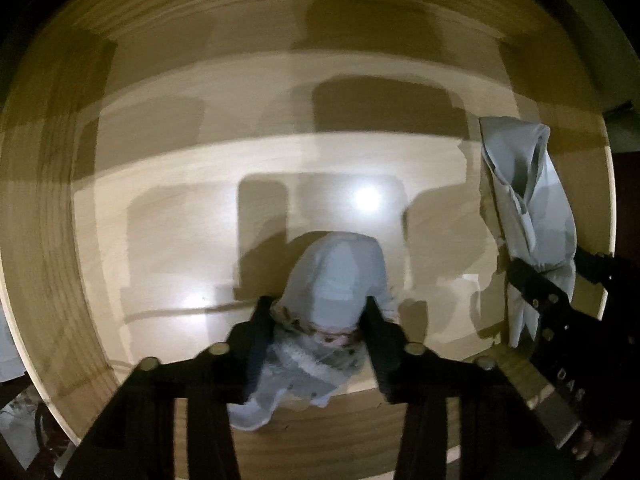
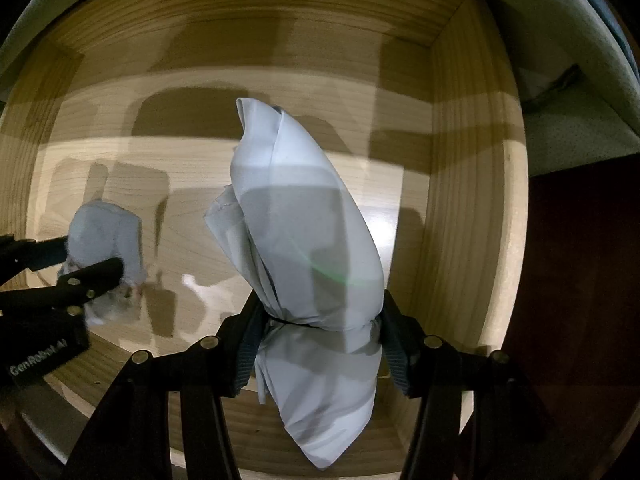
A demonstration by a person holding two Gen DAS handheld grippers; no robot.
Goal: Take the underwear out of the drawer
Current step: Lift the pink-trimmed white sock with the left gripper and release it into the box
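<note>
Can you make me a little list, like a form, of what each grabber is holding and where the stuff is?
place: inside a wooden drawer, seen from above
left gripper: closed on a pale blue piece with lace trim
right gripper: closed on a plain pale blue piece, bunched at the pinch
both grippers: pointing down into the drawer
rest of the drawer floor: bare wood with shadows
done yet: no, both pieces are still over the drawer
</note>
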